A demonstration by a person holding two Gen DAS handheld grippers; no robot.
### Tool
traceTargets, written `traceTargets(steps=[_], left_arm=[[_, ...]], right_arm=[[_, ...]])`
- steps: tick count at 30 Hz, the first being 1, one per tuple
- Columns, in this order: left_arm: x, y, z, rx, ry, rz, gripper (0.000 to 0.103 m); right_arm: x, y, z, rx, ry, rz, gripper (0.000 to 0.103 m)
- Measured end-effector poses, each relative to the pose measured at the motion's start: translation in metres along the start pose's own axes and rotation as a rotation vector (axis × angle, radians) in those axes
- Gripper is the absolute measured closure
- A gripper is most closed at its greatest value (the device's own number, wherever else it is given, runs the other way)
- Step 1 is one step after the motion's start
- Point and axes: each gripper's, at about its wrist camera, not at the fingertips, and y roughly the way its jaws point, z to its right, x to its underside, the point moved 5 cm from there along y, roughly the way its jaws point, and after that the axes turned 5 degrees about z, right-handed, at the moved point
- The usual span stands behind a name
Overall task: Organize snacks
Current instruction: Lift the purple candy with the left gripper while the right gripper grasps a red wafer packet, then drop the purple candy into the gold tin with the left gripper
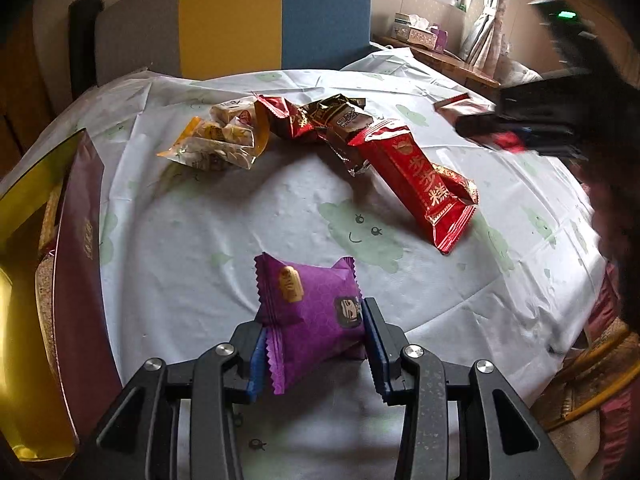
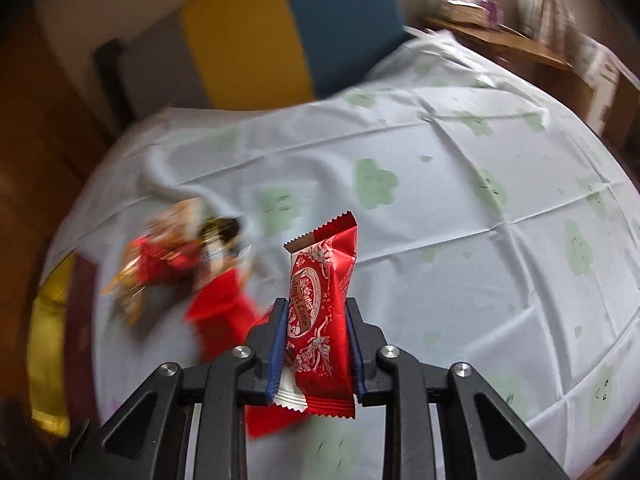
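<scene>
My left gripper (image 1: 316, 332) is shut on a purple snack packet (image 1: 310, 312), held just above the white tablecloth (image 1: 200, 240). My right gripper (image 2: 316, 320) is shut on a red snack packet (image 2: 320, 308) with white floral print, held upright above the table. That gripper also shows in the left wrist view (image 1: 532, 128) at the far right, blurred. A long red packet (image 1: 420, 184), a brown packet (image 1: 340, 120), a dark red packet (image 1: 288, 120) and a clear bag of yellow-wrapped snacks (image 1: 220, 140) lie in a loose pile at the back of the table.
A maroon and gold gift box (image 1: 60, 272) stands open at the table's left edge. A grey, yellow and blue chair back (image 1: 260, 20) stands behind the table. A wooden side shelf with tissue boxes (image 1: 416, 32) is at the back right.
</scene>
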Motion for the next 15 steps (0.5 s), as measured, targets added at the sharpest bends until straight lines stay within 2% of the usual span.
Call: traceTargets(steps=[8,13,15], left_arm=[[-0.001,-0.015,-0.004,-0.022,-0.016,0.017,0.061],[-0.011,-0.043,-0.009,-0.046,-0.020,0.083,0.061],[-0.016,-0.056,-0.015,-0.058,-0.035,0.109,0.061]], right_arm=[[0.066,-0.015,-0.030,-0.101,-0.106,-0.058,0.076],[0.095,0.000,-0.029,-0.082,-0.093,-0.117,0.076],[0.098,0.000,-0.029,-0.080,-0.099,-0.092,0.076]])
